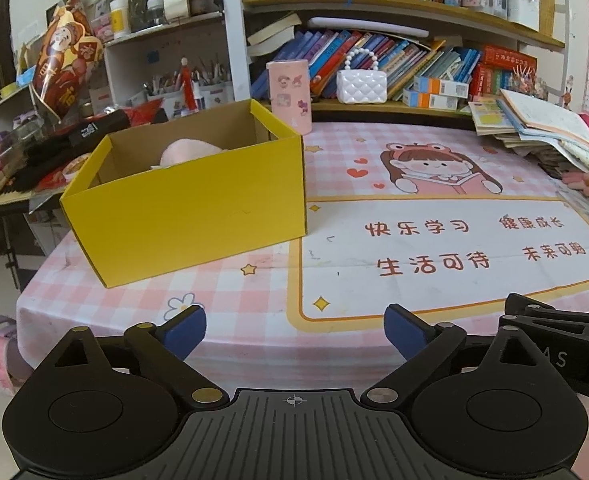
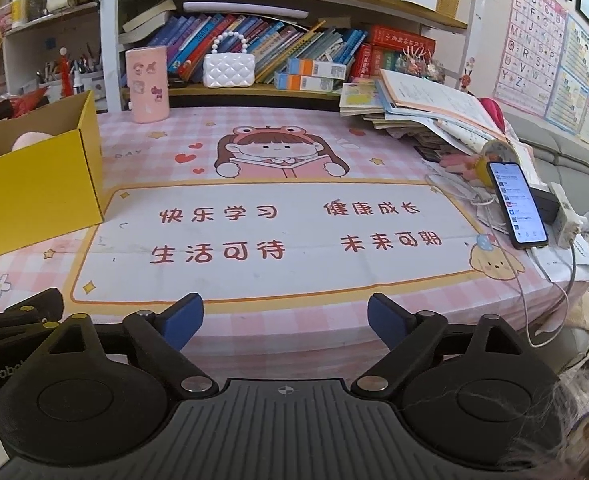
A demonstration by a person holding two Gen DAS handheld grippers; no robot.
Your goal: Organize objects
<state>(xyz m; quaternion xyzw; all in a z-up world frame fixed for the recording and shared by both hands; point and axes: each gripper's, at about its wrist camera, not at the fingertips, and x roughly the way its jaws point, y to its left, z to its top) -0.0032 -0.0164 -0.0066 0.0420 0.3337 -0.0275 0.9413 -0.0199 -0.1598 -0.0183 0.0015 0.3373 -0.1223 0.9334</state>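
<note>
A yellow cardboard box (image 1: 186,216) stands open on the left of the pink checked table mat (image 1: 414,240), with a pink soft object (image 1: 190,151) inside it. The box (image 2: 34,184) and the pink object (image 2: 30,139) also show at the left of the right wrist view. My left gripper (image 1: 296,330) is open and empty, near the table's front edge, right of the box. My right gripper (image 2: 285,320) is open and empty over the front edge of the mat (image 2: 294,232). Part of the right gripper shows at the right of the left wrist view (image 1: 550,320).
A pink cylinder holder (image 2: 147,84) and a white quilted bag (image 2: 228,70) stand at the back by the bookshelf. A pile of books and papers (image 2: 426,108) lies at the back right. A lit phone (image 2: 517,204) with cables lies at the right edge.
</note>
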